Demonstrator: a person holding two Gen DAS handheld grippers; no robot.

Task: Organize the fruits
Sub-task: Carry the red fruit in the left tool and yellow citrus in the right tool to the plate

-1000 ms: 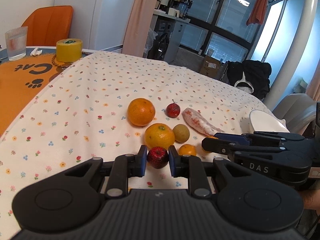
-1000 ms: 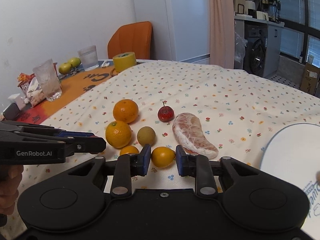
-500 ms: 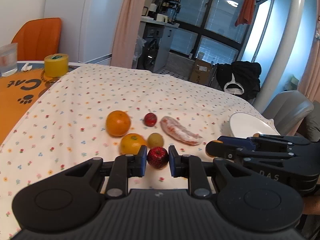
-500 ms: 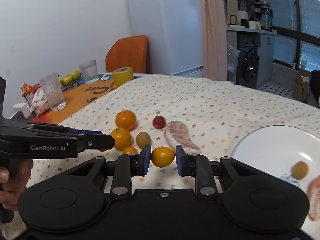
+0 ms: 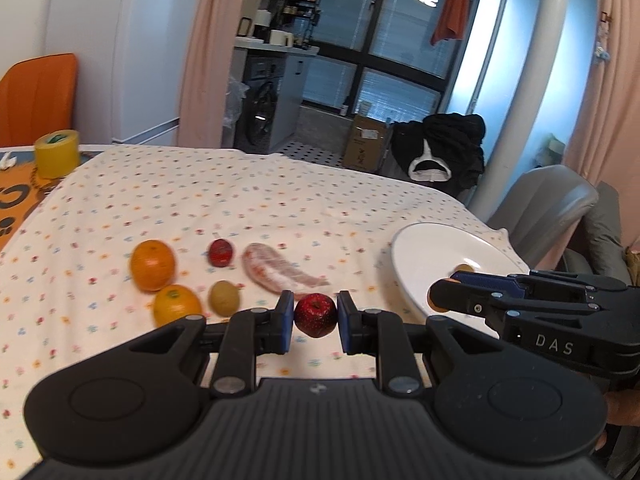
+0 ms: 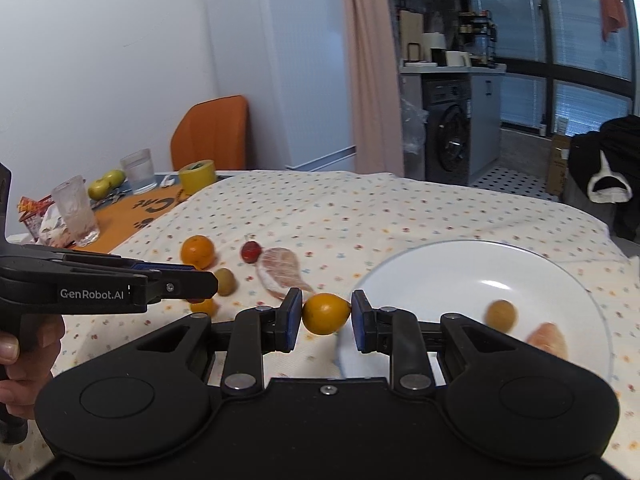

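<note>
Now, in the left wrist view, the left tongs (image 5: 314, 315) are clamped on a small red apple (image 5: 315, 314), held above the flowered tablecloth (image 5: 224, 200) of the table. Behind it lie two oranges (image 5: 152, 265), a brownish kiwi (image 5: 225, 298), a second red fruit (image 5: 220, 252) and a peeled pomelo piece (image 5: 280, 270). On the right stands a white plate (image 5: 424, 256), and the right tongs (image 5: 434, 298) reach over its near rim.

In the right wrist view, the right tongs (image 6: 326, 314) are closed on a yellow lemon (image 6: 325, 313), just beside the left rim of the white plate (image 6: 460, 256). On the plate lie a small brown fruit (image 6: 500, 314) and a pinkish peeled piece (image 6: 548, 339). A hand (image 6: 24, 356) holds the left tongs (image 6: 210, 283) at the left, over the fruits on the cloth.
</note>
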